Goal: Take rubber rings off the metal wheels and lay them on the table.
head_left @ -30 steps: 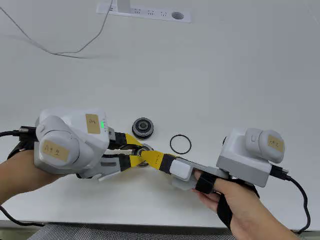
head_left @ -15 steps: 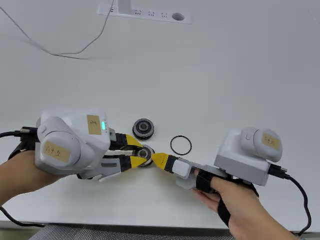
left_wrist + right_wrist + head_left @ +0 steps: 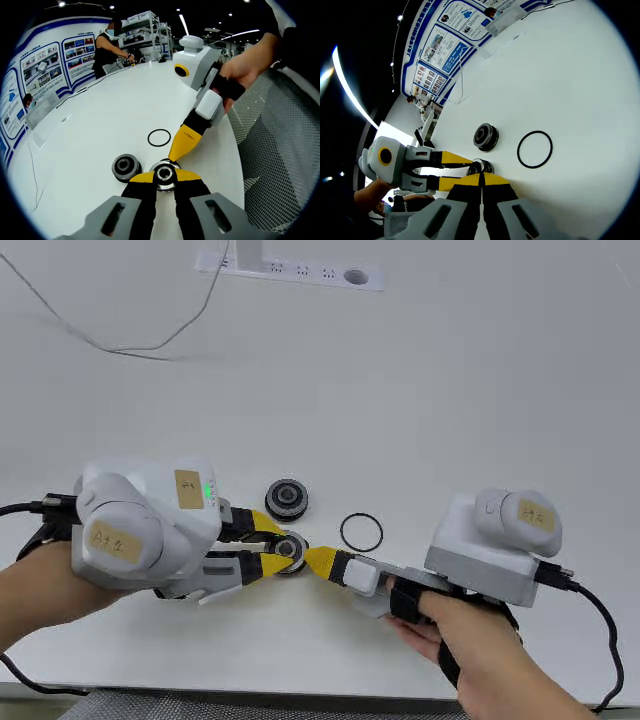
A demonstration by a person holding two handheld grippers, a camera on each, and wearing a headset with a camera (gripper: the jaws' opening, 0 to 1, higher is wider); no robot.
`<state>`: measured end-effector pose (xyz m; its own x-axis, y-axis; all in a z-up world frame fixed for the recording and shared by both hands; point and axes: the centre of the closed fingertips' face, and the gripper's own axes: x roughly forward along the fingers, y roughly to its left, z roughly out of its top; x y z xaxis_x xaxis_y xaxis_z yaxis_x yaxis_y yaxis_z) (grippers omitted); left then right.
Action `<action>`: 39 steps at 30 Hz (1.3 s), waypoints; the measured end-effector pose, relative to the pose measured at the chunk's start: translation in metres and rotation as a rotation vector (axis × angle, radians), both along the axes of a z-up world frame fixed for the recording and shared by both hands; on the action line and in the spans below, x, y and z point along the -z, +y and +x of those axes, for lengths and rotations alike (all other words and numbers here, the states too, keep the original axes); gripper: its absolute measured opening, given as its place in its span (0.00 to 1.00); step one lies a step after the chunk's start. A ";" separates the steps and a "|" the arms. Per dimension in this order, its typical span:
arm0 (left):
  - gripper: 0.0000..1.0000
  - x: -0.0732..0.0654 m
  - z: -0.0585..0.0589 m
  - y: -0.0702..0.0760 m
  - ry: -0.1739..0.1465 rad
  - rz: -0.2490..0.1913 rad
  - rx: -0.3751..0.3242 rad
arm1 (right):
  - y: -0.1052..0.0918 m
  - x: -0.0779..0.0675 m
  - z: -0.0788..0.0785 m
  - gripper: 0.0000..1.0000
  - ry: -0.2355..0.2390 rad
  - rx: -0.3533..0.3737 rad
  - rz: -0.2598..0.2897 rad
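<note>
My left gripper (image 3: 279, 545) is shut on a small metal wheel (image 3: 291, 547), held just above the white table (image 3: 420, 400). In the left gripper view the yellow jaws (image 3: 165, 176) clamp the wheel (image 3: 164, 172) from both sides. My right gripper (image 3: 312, 558) is shut, its yellow tips together at the wheel's right edge. The right gripper view shows its own tips (image 3: 481, 176) just below that wheel (image 3: 483, 165); whether they pinch a ring is unclear. A second wheel (image 3: 287, 497) with a black ring on it stands behind. A loose black rubber ring (image 3: 361, 531) lies flat to the right.
A white power strip (image 3: 300, 266) and a grey cable (image 3: 120, 340) lie at the far side of the table. The table's near edge runs just under my hands. Black cables trail from both grippers. A person stands far off (image 3: 112, 42).
My right gripper has drawn back to the right, from across the held wheel to its right edge. The left gripper and the wheel have stayed put.
</note>
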<state>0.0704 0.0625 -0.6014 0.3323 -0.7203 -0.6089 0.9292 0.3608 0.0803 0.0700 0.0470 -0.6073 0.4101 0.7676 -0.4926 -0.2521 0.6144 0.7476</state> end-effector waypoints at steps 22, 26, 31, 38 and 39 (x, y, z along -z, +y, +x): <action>0.13 0.002 0.001 0.002 0.002 0.020 0.000 | 0.004 -0.006 -0.002 0.00 -0.021 -0.011 -0.007; 0.13 0.002 0.000 0.002 -0.003 0.018 0.003 | 0.005 -0.007 -0.002 0.00 -0.018 -0.015 -0.002; 0.13 0.003 0.001 0.002 -0.003 0.018 0.002 | 0.006 -0.008 -0.002 0.00 -0.026 -0.023 -0.003; 0.13 0.002 0.000 0.002 -0.005 0.016 0.001 | 0.010 -0.012 -0.003 0.00 -0.039 -0.040 -0.010; 0.13 0.002 0.000 0.002 -0.006 0.015 0.002 | 0.010 -0.013 -0.003 0.00 -0.043 -0.043 -0.012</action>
